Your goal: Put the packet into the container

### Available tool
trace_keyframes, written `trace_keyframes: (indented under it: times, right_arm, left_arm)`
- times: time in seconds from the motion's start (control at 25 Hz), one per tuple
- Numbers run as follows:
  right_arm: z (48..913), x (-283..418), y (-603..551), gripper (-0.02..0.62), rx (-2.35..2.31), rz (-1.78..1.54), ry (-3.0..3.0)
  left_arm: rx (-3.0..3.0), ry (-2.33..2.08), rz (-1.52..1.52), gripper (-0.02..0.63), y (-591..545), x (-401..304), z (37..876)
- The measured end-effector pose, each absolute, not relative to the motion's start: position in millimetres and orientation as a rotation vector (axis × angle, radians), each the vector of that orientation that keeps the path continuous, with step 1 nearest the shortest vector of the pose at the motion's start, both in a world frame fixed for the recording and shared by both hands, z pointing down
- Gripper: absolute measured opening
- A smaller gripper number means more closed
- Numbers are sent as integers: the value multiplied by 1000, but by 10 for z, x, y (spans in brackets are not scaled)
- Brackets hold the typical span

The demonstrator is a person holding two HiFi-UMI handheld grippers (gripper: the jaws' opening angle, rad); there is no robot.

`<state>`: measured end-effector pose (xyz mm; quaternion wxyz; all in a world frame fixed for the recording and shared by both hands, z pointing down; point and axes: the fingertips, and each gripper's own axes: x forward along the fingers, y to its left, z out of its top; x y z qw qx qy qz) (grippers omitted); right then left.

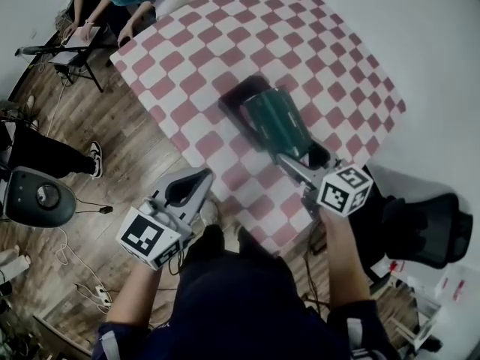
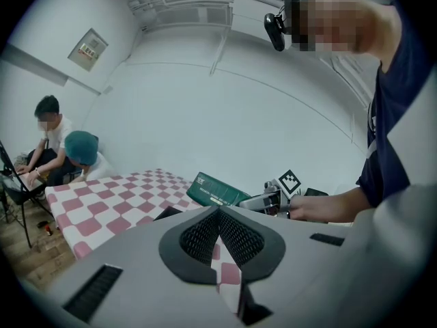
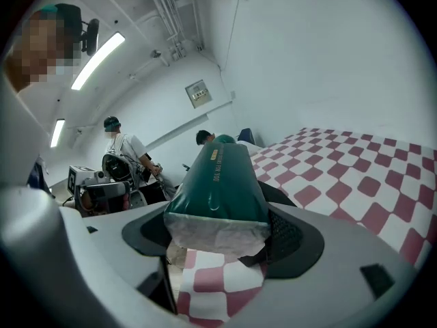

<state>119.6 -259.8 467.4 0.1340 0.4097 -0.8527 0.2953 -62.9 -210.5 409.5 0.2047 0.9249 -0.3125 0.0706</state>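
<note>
Head view: dark green foil packet (image 1: 279,118) clamped in right tongs (image 1: 296,156) over black rectangular container (image 1: 238,94) on pink-and-white checked desk (image 1: 300,36); left tongs (image 1: 196,180) at desk's near edge. Left gripper view — tongs pressed together, empty. Right gripper view — tongs gripping packet's silver end seam.

packet look: dark green glossy pouch (image 1: 279,117) (image 3: 220,180) (image 2: 217,190), pale print along one side, silvery sealed end.
packet state: clamped by its silvery end in the right gripper (image 1: 297,153) (image 3: 220,232), lifted clear of the worktop (image 1: 300,36).
packet pose: lengthwise, pointing away from the person, far end raised.
container look: black, low-walled, largely hidden.
container place: on the checked worktop, container (image 1: 235,96) under the packet's far end.
</note>
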Motion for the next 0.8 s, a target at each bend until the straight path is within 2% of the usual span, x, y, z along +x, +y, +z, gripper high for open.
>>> trace_keyframes:
  times: [0.8]
  right_arm:
    - [5651,1039,-3247,400,1063,588,-2153]
  left_arm:
    - [2468,-925,225,26,-2289,-618,4507]
